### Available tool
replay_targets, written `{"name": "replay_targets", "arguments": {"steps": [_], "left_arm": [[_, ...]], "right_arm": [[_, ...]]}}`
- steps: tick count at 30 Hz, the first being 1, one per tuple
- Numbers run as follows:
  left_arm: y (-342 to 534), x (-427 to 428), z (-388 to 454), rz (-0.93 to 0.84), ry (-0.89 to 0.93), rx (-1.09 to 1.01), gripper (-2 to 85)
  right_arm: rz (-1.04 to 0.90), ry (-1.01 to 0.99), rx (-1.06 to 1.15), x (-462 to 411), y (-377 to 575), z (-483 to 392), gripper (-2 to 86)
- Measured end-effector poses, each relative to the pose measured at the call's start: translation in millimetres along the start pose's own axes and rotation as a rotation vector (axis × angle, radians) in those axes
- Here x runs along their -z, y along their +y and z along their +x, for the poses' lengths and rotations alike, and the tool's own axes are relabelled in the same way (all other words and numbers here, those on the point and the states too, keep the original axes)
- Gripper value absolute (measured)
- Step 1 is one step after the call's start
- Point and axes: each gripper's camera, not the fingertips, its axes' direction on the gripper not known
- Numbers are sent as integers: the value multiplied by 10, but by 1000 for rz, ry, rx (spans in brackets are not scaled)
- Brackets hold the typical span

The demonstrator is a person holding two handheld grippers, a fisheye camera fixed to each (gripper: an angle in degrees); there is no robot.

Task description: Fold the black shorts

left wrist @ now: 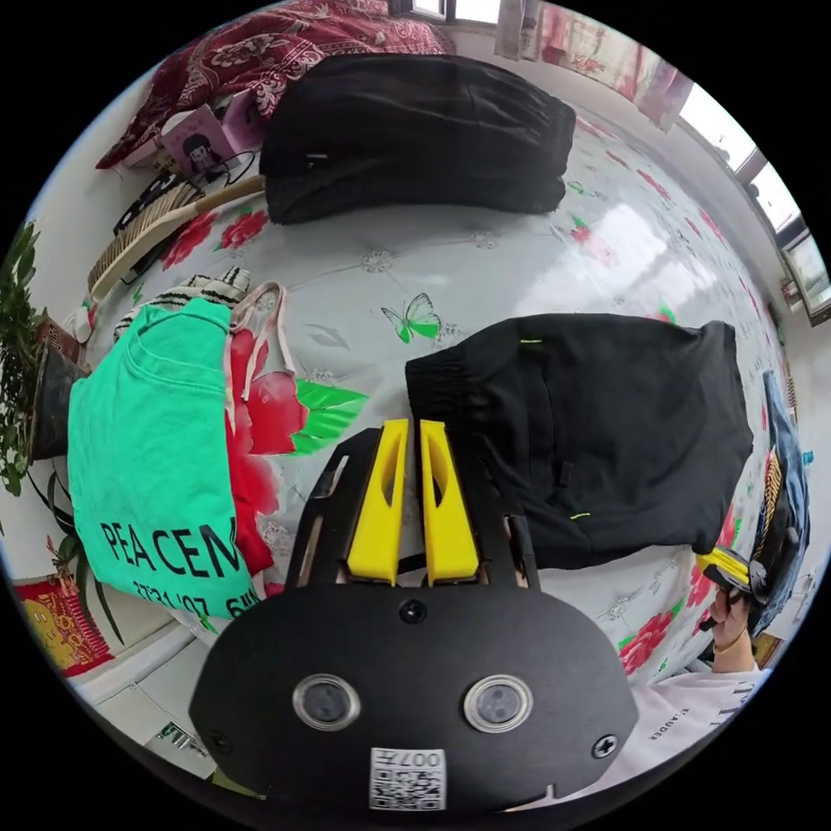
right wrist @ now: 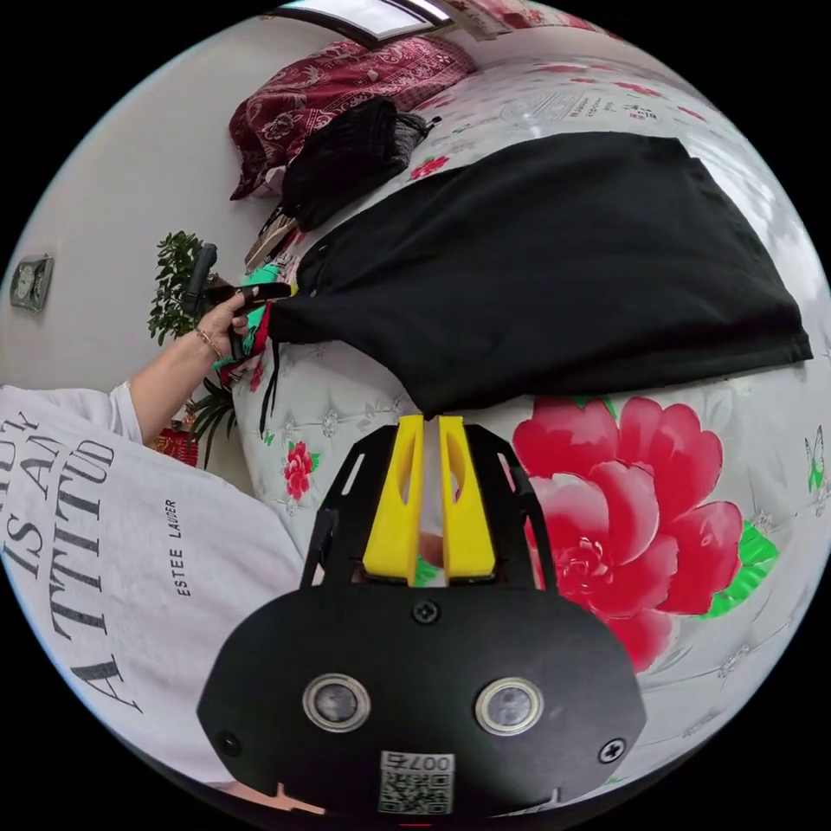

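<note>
The black shorts (left wrist: 597,433) lie flat, folded in half, on the flowered bed sheet (left wrist: 485,251), waistband toward my left gripper (left wrist: 414,424). Its yellow jaws stand close together at the waistband's corner, with no cloth seen between them. In the right gripper view the shorts (right wrist: 554,268) spread across the bed. My right gripper (right wrist: 424,420) has its tips at the shorts' near edge, jaws close together with white sheet showing in the gap. A hand holds the left gripper (right wrist: 247,294) at the far waistband corner.
A stack of folded black clothes (left wrist: 415,130) sits further up the bed, next to a red patterned quilt (left wrist: 286,43). A green T-shirt (left wrist: 147,450) lies left, over other clothes. A brush (left wrist: 147,234) and a plant (left wrist: 26,346) are beyond. The person's white shirt (right wrist: 104,537) is close.
</note>
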Motion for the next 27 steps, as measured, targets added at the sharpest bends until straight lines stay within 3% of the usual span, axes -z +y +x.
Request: {"name": "replay_targets", "arguments": {"steps": [9, 12, 15, 18, 22, 27], "left_arm": [[452, 462, 28, 175, -24, 42, 53], [460, 444, 253, 192, 23, -37, 54], [428, 210, 503, 146, -43, -130, 52], [421, -65, 585, 88, -93, -129, 43], [448, -81, 592, 126, -97, -130, 38], [409, -59, 479, 126, -66, -108, 38]], "right_arm": [[480, 190, -354, 1250, 118, 1218, 67], [528, 263, -414, 1367, -123, 1595, 66], [474, 296, -459, 1267, -341, 1909, 52], [399, 374, -494, 1173, -368, 2029, 21], [454, 426, -468, 1359, -72, 1985, 5], [557, 284, -501, 1538, 442, 2236, 18]]}}
